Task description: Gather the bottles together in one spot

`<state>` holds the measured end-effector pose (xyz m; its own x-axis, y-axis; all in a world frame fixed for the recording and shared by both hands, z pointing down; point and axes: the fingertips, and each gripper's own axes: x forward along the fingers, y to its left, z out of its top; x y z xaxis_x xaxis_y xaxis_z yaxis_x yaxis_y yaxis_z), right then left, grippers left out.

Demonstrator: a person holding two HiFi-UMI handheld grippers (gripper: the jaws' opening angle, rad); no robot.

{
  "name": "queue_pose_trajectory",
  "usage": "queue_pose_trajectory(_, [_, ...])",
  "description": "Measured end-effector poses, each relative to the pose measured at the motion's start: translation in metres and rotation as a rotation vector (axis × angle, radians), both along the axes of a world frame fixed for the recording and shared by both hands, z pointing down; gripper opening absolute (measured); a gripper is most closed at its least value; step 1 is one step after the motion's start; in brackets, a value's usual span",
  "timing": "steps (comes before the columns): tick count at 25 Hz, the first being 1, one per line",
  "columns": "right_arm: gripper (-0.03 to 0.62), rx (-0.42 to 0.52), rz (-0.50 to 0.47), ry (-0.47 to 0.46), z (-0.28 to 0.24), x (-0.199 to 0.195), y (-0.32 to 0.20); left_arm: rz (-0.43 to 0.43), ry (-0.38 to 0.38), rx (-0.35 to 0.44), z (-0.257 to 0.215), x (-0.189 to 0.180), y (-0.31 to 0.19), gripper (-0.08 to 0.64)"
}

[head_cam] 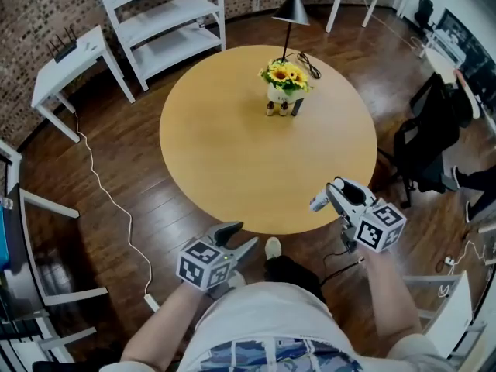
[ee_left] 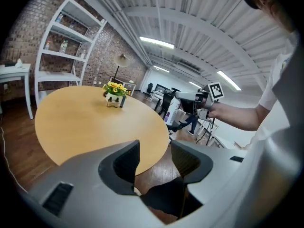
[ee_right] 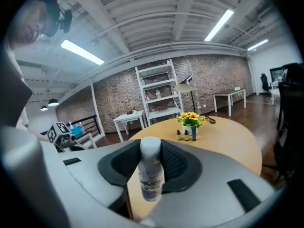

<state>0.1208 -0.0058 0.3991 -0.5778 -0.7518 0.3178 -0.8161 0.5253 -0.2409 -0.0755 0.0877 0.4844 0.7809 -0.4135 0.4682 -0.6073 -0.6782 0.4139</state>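
Four bottles seen: one white bottle [ee_right: 151,178], capped, print-labelled, was pinched by right gripper [ee_right: 151,161]. Three small bottles [head_cam: 284,108] stood beside one sunflower pot [head_cam: 284,91]. Left gripper [ee_left: 154,156] gaped wide, empty.

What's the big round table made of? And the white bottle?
The table looks like wood or wood-look laminate: smooth, matte, even tan top. The white bottle seems plastic: opaque, faintly shiny, with a printed label.
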Motion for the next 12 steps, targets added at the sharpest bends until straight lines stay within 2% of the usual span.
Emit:
queue_pose_trajectory(5, [0.121, 0.038, 0.065, 0.080, 0.020, 0.036, -0.079, -0.110, 0.014, -0.038, -0.001, -0.016, -0.035, 0.215])
queue_pose_trajectory(8, [0.121, 0.065, 0.082, 0.127, 0.035, 0.055, -0.138, -0.155, 0.009, -0.055, 0.000, -0.013, -0.061, 0.215])
queue_pose_trajectory(12, [0.121, 0.061, 0.099, 0.142, 0.060, 0.078, -0.215, -0.223, 0.004, -0.067, -0.001, -0.004, -0.096, 0.215])
